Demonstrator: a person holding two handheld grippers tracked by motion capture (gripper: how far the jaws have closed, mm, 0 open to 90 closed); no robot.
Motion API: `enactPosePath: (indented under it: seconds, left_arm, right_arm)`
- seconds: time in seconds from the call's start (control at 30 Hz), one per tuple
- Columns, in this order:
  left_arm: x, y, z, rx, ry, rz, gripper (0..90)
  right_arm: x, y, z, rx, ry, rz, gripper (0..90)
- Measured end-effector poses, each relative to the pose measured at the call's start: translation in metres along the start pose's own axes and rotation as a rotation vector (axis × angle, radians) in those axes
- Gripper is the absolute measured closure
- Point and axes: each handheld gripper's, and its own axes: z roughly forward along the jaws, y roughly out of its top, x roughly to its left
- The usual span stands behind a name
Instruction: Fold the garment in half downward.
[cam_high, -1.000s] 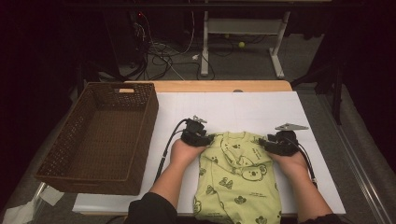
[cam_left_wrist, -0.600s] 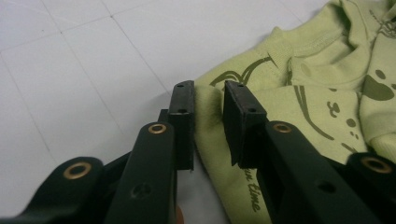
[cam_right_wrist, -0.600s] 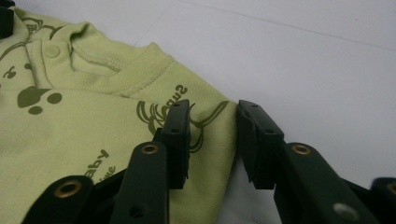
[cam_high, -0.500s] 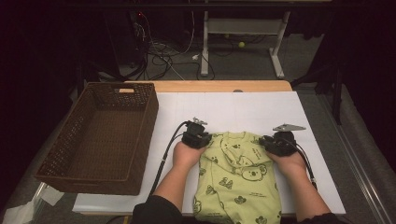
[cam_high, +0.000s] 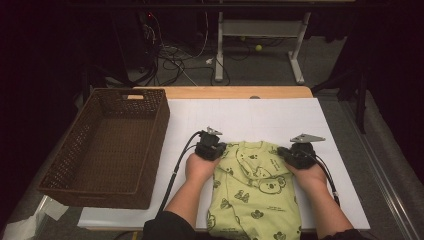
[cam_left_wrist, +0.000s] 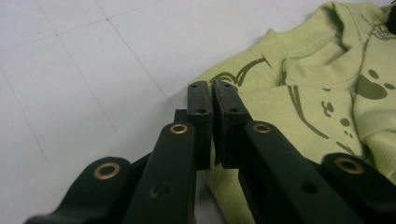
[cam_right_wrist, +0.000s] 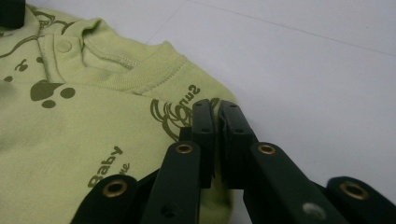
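Both the left gripper (cam_high: 210, 148), at nine o'clock of the green shirt (cam_high: 255, 190), and the right gripper (cam_high: 295, 154), at three o'clock, have just been closing, jaws now pinching its shoulder edges.

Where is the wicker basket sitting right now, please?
In the high view, the wicker basket sits on the table's left side, left of the green garment.
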Motion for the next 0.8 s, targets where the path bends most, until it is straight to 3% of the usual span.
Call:
enactPosePath:
  seconds: [0.27,0.37,0.47,0.63,0.8]
  left_arm:
    - [-0.001,0.000,-0.001,-0.005,0.006,0.014,83.0]
    - [-0.002,0.002,-0.006,-0.025,0.009,0.021,83.4]
    - [-0.003,0.007,-0.013,-0.050,0.010,0.023,83.4]
    - [-0.005,0.017,-0.020,-0.065,0.032,0.041,83.4]
    - [-0.006,0.032,-0.029,-0.113,0.052,0.051,83.4]
  right_arm:
    - [-0.001,0.000,0.000,-0.003,0.002,0.004,87.4]
    - [0.003,0.000,-0.004,-0.032,-0.038,-0.017,87.6]
    - [0.003,0.001,-0.010,-0.061,-0.046,-0.013,87.8]
    - [0.001,0.013,-0.021,-0.101,-0.056,-0.022,87.8]
    - [0.001,0.028,-0.027,-0.135,-0.075,-0.027,87.8]
